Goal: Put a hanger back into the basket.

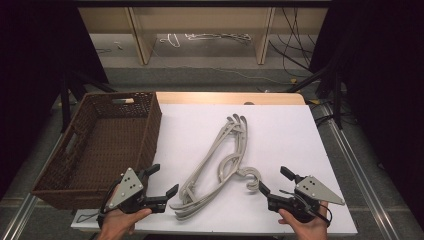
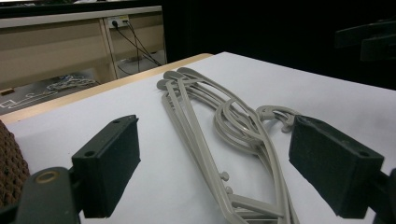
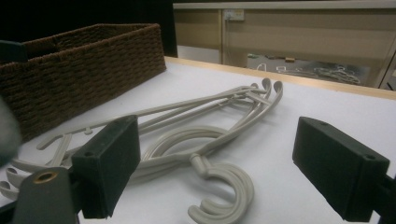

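Flanking hangers (image 1: pixel 220 155) | left gripper (image 1: pixel 164 181) agape | right gripper (image 1: pixel 275 181) agape

Soft, even light falls from above on the white worktop (image 1: pixel 280 150), the brightest area in the high view, while the frame's left and right edges sink into near black. Shadows under the hangers (image 1: pixel 220 155) are faint and short. No glare. In both gripper views the near jaws look slightly soft, the background shelving dim and grainy.
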`<state>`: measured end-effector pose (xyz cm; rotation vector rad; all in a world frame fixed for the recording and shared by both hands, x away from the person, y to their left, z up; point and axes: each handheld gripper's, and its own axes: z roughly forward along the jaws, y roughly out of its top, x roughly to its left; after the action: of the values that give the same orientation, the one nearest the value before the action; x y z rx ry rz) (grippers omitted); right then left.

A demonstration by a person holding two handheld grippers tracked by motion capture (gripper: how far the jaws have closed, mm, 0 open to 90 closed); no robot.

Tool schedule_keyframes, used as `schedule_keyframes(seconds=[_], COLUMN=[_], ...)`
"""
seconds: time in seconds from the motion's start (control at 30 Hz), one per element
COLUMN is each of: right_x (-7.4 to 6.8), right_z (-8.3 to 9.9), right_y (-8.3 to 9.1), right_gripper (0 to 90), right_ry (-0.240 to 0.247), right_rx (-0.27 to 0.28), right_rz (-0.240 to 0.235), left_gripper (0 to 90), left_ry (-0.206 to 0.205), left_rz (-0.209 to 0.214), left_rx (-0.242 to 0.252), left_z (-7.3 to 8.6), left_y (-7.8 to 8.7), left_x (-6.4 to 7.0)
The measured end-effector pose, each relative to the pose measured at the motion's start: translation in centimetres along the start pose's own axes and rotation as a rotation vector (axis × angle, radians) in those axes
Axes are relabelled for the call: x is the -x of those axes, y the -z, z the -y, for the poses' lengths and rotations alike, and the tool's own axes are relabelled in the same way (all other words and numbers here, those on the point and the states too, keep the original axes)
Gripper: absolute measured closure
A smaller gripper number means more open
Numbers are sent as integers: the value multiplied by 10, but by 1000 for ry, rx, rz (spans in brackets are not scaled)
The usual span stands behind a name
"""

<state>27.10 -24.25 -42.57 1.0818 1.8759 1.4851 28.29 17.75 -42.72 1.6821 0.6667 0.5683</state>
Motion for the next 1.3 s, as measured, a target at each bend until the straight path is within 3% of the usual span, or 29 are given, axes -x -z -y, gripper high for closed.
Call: schedule_keyframes(seconds=[0.03,0.17,0.2,0.53,0.7,0.83,0.9,1.17,1.2,1.27,1.3], right_x=[0,0,0,1,1,2,2,2,2,3,3], right_z=[0,0,0,-1,-1,-1,0,0,0,1,0], right_y=[0,0,0,1,1,1,-1,-1,-1,-1,0], right_gripper=[160,160,160,161,161,162,162,162,162,162,163], right_ry=[0,0,2,8,12,20,14,13,13,18,18], right_rx=[1,0,1,7,4,-3,1,5,5,1,-16], right_rz=[0,5,7,27,29,46,31,35,35,40,40], left_gripper=[160,163,163,172,198,206,219,264,264,271,285], left_ry=[-14,-8,-13,20,19,9,-1,-26,-20,-53,-67], left_rz=[-1,6,2,26,28,39,47,99,107,141,131], left_rx=[-13,1,-18,-18,-48,-105,-151,-232,-250,-328,-352], left_z=[-1,-1,-1,-2,-5,-6,-8,-14,-14,-15,-16], left_y=[1,-1,0,-7,-13,-22,-30,-56,-60,-72,-76], left_x=[0,2,3,7,12,18,22,34,36,44,47])
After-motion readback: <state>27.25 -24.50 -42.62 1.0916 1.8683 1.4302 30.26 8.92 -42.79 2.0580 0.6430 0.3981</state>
